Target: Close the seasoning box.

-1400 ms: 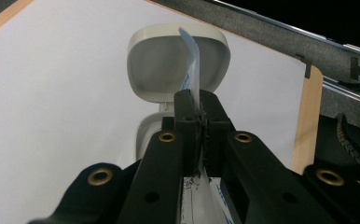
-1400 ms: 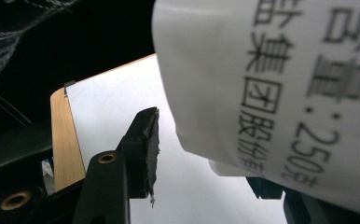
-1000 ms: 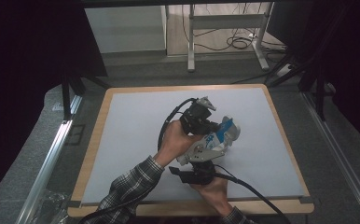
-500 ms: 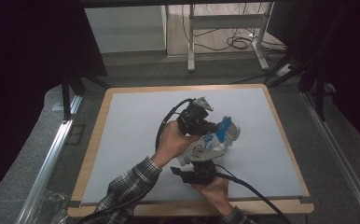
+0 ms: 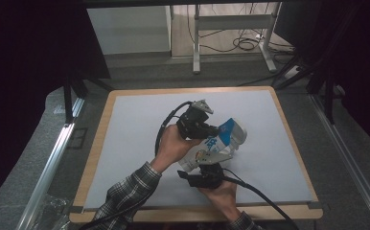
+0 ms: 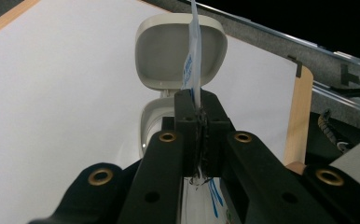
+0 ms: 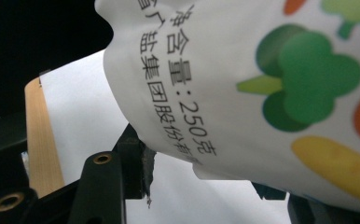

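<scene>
High view first: wide white table [image 5: 140, 143] with its wooden rim, both hands meeting near the middle. Held up off the surface between them, a soft printed bag [image 5: 221, 141], white with blue lettering, lying tilted.

Left gripper [image 5: 211, 130] on the upper edge of that bag, jaws pressed tight together on a thin flat strip of the film, seen close in the left gripper view as bag seam [image 6: 194, 74] rising straight out of the closed jaws. Beyond it on the table, an open pale lidded case [image 6: 180, 51], lid flipped back.

Right gripper [image 5: 211, 160] coming up from below at the bag's lower end. Right gripper view crowded by the printed bag face [image 7: 262, 79], vegetables and text; one jaw tucked beside the bag's underside, the other hidden, so grip there impossible to call.

Handling, as a guess: light, limp, slick film, contents shifting inside. Best taken at flat sealed edges or corners, firmly, never around the belly.
</scene>
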Available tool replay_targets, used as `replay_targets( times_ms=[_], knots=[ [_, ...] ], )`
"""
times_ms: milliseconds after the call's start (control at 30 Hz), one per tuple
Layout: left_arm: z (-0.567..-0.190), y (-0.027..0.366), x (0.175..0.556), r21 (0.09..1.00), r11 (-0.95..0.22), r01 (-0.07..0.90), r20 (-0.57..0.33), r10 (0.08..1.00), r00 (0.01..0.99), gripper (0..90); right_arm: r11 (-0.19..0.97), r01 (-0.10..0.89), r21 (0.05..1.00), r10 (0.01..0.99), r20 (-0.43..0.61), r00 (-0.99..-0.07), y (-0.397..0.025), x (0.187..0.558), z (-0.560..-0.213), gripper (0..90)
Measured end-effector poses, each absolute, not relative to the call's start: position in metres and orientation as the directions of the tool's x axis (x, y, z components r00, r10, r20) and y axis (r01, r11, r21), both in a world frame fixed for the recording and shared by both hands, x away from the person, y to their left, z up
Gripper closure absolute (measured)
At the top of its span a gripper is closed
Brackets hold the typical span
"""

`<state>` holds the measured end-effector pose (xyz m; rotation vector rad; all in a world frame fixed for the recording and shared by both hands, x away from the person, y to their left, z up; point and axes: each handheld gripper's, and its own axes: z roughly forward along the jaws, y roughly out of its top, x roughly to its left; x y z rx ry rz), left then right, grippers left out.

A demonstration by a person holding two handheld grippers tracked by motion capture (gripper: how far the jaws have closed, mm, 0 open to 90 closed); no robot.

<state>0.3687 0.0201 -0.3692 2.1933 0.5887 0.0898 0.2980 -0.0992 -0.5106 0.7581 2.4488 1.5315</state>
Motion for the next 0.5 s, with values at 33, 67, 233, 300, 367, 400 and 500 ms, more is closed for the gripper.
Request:
replay_targets(
  times_ms=[33,67,233,300,367,400,500],
  knots=[
    [-0.3693,0.0207,0.3684,0.754,-0.533,0.384,-0.137,0.444,0.885,88.1,0.350,0.334,0.875,0.494,0.131,-0.859,-0.0990,0.2980,-0.5109,48.2],
    [-0.3695,0.0211,0.3682,0.755,-0.531,0.386,-0.140,0.444,0.885,88.1,0.350,0.339,0.874,0.496,0.134,-0.858,-0.0988,0.2977,-0.5108,48.2],
    [-0.3694,0.0235,0.3671,0.754,-0.532,0.386,-0.142,0.442,0.886,88.1,0.356,0.336,0.872,0.502,0.125,-0.856,-0.0984,0.2977,-0.5116,48.3],
    [-0.3692,0.0249,0.3666,0.752,-0.532,0.388,-0.144,0.442,0.885,88.1,0.357,0.339,0.871,0.505,0.125,-0.854,-0.0983,0.2978,-0.5119,48.3],
    [-0.3692,0.0263,0.3659,0.753,-0.530,0.390,-0.147,0.443,0.884,88.0,0.361,0.338,0.869,0.508,0.121,-0.853,-0.0983,0.2981,-0.5123,48.3],
    [-0.3692,0.0269,0.3655,0.753,-0.527,0.393,-0.151,0.444,0.883,87.9,0.363,0.338,0.868,0.509,0.119,-0.853,-0.0983,0.2983,-0.5125,48.2],
    [-0.3693,0.0298,0.3650,0.752,-0.526,0.396,-0.155,0.443,0.883,87.9,0.370,0.337,0.866,0.513,0.112,-0.851,-0.0982,0.2985,-0.5131,48.2]
  ],
)
